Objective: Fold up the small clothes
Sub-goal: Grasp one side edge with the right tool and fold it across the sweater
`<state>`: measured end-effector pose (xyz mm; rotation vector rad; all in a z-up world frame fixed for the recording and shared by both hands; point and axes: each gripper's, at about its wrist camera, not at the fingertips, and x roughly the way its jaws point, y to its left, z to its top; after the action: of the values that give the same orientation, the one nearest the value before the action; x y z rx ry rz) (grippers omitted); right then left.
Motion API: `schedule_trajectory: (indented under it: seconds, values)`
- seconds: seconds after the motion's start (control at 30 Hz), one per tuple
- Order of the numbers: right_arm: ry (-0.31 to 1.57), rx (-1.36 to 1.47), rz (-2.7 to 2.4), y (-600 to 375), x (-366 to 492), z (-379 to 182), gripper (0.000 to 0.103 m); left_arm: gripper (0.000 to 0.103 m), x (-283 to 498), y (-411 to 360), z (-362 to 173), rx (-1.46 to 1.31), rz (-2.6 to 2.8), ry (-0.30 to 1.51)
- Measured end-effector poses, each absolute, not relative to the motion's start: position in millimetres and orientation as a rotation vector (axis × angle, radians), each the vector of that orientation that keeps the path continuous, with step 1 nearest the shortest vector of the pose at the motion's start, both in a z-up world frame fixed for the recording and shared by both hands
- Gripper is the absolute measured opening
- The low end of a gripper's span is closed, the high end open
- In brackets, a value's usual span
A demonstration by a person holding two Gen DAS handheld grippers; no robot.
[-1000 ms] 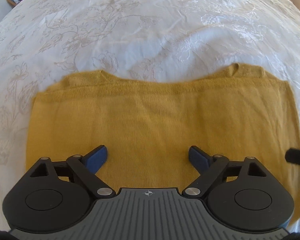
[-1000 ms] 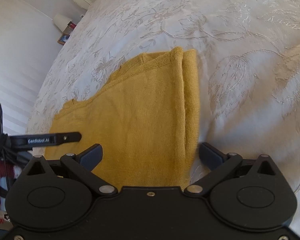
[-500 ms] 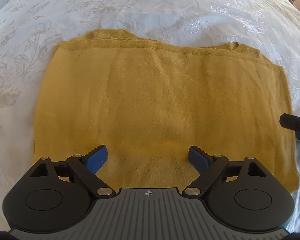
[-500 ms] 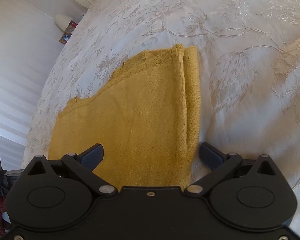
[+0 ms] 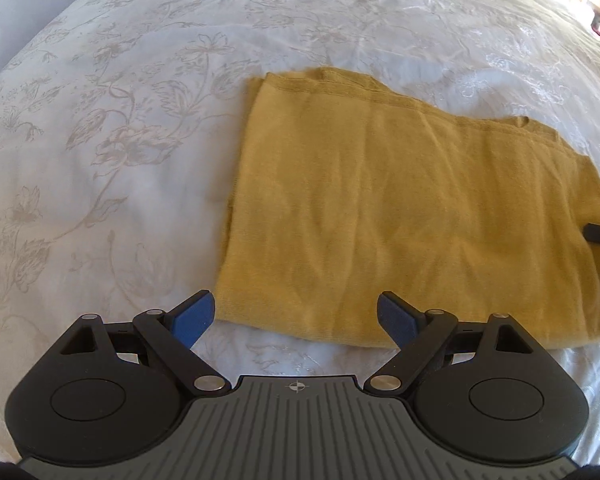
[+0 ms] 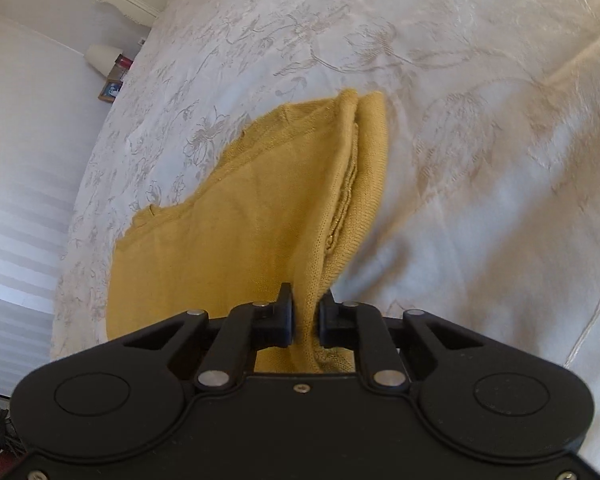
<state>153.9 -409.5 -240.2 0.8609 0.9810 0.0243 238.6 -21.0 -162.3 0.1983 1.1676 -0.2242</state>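
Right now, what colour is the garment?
Mustard yellow garment, plain knit; clearest in the left wrist view.

Left tool (image 5: 296,312): black linkage arms, two round black housings, ribbed grey centre plate with a small crosshair mark.
Left pads (image 5: 192,316): blue, flat, angled.
Left pivots: silver round screws at each joint.
Right tool (image 6: 306,316): all black, smooth body, round housings, silver screws.
Right pads (image 6: 286,312): black, blocky.

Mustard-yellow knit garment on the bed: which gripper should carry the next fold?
Right. The right gripper is already shut on the mustard-yellow knit garment's edge; the left gripper is open, holding nothing.
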Motion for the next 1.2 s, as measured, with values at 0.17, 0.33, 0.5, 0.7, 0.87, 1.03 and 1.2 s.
schedule_trajectory:
  seconds: [0.17,0.33,0.5,0.7,0.87,1.03,1.2]
  values:
    - [0.955,0.817,0.044,-381.4,172.8,-194.3,0.02,0.088,249.8,-1.8,-159.8,0.162,-0.276,1.16]
    - [0.973,0.749,0.094,-335.3,201.7,-161.8,0.02,0.088,264.2,16.6,-159.9,0.15,-0.335,1.151]
    - [0.991,0.713,0.133,-278.6,232.3,-156.0,0.019,0.088,275.5,40.6,-158.8,0.156,-0.382,1.139]
    - [1.025,0.702,0.188,-216.9,261.6,-160.3,0.018,0.088,287.0,81.0,-157.2,0.151,-0.377,1.136]
    - [1.071,0.66,0.19,-173.5,283.1,-171.6,0.018,0.088,295.0,114.2,-158.6,0.13,-0.346,1.15]
    - [1.105,0.61,0.159,-148.9,293.7,-176.7,0.019,0.088,304.9,141.4,-160.8,0.106,-0.322,1.164]
    - [1.149,0.58,0.19,-127.1,301.6,-179.7,0.034,0.088,313.3,150.0,-163.5,0.091,-0.333,1.18]
